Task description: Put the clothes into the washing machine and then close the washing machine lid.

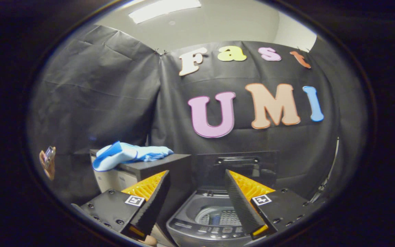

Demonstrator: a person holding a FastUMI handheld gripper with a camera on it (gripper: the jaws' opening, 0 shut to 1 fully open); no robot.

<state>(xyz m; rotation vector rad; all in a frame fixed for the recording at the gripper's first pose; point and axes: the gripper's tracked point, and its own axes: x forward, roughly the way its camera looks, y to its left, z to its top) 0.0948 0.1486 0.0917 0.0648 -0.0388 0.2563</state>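
- Gripper view: the gripper (197, 202) has its two fingers spread wide apart, with nothing between them and nothing touching either one.
- The left finger (151, 202) and the right finger (240, 202) both tilt inward toward their tips, and each carries a small square marker on its mount.
- The washing machine (202, 216) sits low between and just beyond the fingers; its top opening faces up and the perforated drum (219, 216) is visible inside, partly hidden by the right finger.
- The washing machine lid (237, 168) stands upright behind the opening, a dark panel with a handle bar near its top edge, so the machine is open.
- A row of buttons on the control panel (214, 231) runs along the machine's near edge, close to the fingers' bases.
- The clothes (129, 156), a light blue crumpled bundle, lie on top of a dark box (159, 164) to the left of the machine, beyond the left finger and higher than its tip.
- The bundle drapes over the box's left edge; it is well apart from the gripper and not in the drum.
- The box stands just beside the machine, its right side close to the raised lid.
- Black cloth forms the booth wall (91, 96) behind everything, creased at the corner above the box.
- A small brownish object (47, 161) appears far to the left, too blurred to tell what it is.
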